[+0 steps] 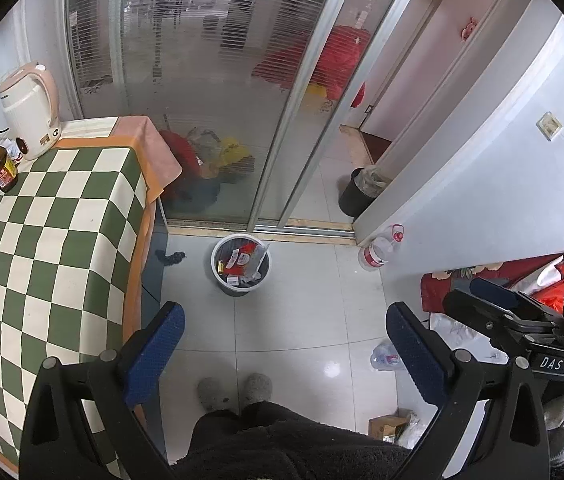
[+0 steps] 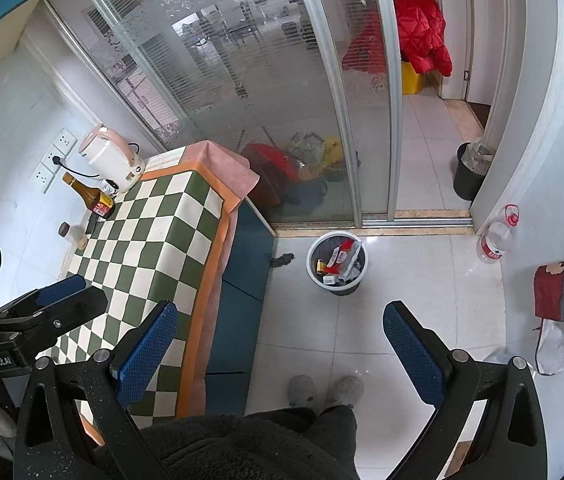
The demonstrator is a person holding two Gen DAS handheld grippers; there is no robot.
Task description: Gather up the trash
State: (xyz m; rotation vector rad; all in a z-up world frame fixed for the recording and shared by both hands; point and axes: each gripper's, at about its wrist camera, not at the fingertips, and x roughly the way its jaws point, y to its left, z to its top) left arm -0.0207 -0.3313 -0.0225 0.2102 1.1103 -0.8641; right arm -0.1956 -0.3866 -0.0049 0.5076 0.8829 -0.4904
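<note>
- Red and white wrappers already fill much of the waste bin, which stands on the floor ahead of both tools, roughly centred between the left tool's fingers in its own view; that part of the collecting looks done.
- The left tool is spread wide and carries nothing; it hangs above the floor with the tabletop at its left.
- The right tool is likewise wide apart and empty, with the bin ahead and slightly right of its centre line.
- A dark crumpled scrap lies on the floor ahead and left of the left tool, just beside the bin, between it and the blue cabinet under the tabletop; it is probably trash left to collect, though what it is cannot be made out.
- A flattened clear bottle lies on the floor just right of the left tool's right finger, and may also be waiting.
- The chequered tabletop shows no loose litter, so the remaining work appears to be on the floor.
</note>
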